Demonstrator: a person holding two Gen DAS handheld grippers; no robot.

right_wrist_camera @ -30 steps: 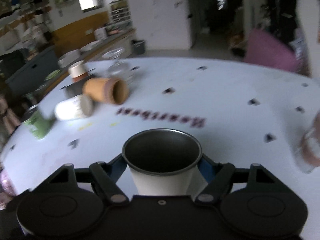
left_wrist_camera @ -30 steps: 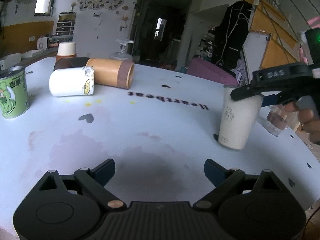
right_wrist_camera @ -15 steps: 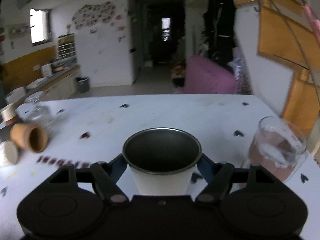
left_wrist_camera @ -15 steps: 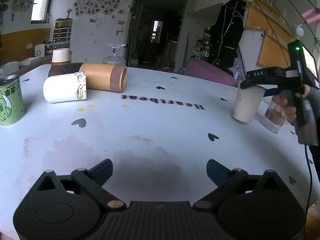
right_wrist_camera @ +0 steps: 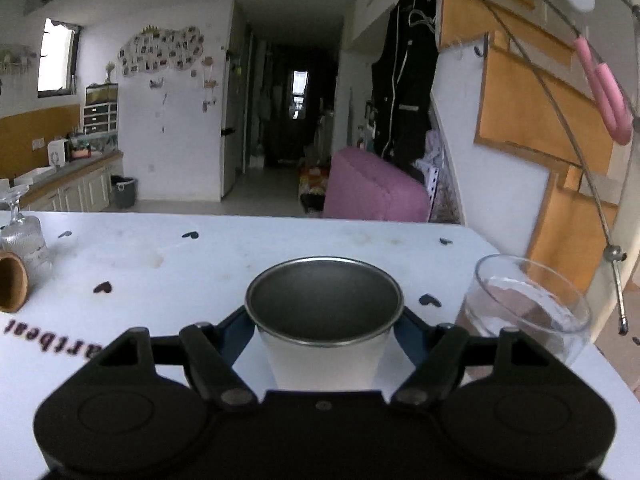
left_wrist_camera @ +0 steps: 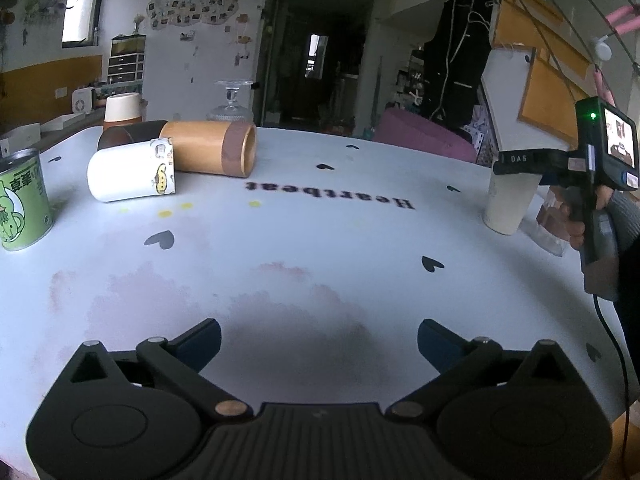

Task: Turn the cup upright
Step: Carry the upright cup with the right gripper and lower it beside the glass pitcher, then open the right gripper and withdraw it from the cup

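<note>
A white cup (right_wrist_camera: pixel 324 356) with a dark metal inside stands upright, mouth up, between the fingers of my right gripper (right_wrist_camera: pixel 324 330), which is shut on it just below the rim. In the left wrist view the same cup (left_wrist_camera: pixel 507 203) rests on the white table (left_wrist_camera: pixel 320 248) at the far right, with the right gripper (left_wrist_camera: pixel 520 158) around its top. My left gripper (left_wrist_camera: pixel 319 338) is open and empty, low over the table's near edge.
A clear glass (right_wrist_camera: pixel 524 312) stands just right of the held cup. At the far left lie a white mug (left_wrist_camera: pixel 130 176) and a bamboo cup (left_wrist_camera: pixel 208 153) on their sides, beside a green tin (left_wrist_camera: pixel 22 200), a tan-and-white cup (left_wrist_camera: pixel 122 107) and an inverted stemmed glass (left_wrist_camera: pixel 231 106).
My right gripper has carried the cup rightward across the table and set it down beside the clear glass. The left gripper has stayed open and has barely moved.
</note>
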